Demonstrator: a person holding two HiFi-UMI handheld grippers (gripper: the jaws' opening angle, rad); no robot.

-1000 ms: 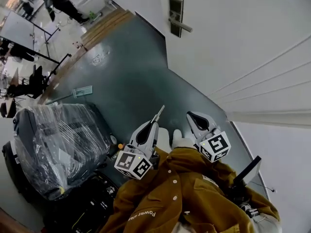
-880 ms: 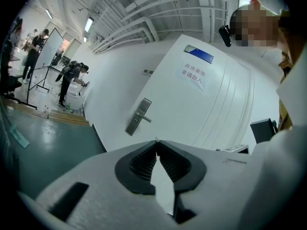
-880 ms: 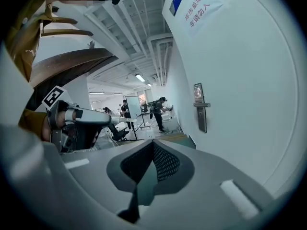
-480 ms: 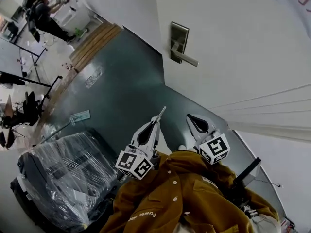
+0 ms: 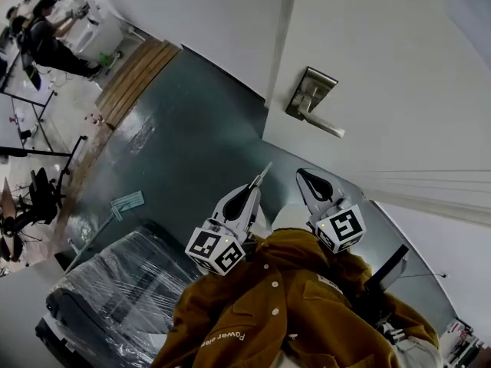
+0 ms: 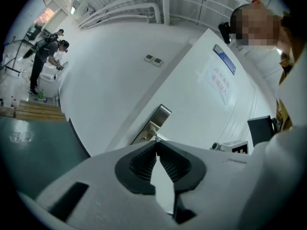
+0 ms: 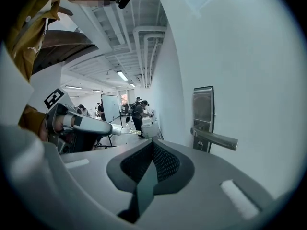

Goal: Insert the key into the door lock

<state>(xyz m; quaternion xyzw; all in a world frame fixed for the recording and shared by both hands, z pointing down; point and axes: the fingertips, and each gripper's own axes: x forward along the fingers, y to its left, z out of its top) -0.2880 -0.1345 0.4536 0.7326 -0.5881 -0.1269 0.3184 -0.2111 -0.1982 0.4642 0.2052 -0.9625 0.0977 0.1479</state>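
Pinching the key [image 5: 261, 175], the left gripper [image 5: 249, 188] sits well short of the door lock [image 5: 308, 94]; the right gripper [image 5: 303, 176], clenched empty, likewise.

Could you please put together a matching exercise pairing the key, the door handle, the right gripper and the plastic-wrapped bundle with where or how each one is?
Things:
1. key
2. door handle
3. right gripper
4. plastic-wrapped bundle

Place or state:
A. shut with nothing in it
B. on the dark floor
C. on the white door
D. sticking out from the tip of the left gripper

Pairs: 1-D, 2-C, 3-A, 4-B.
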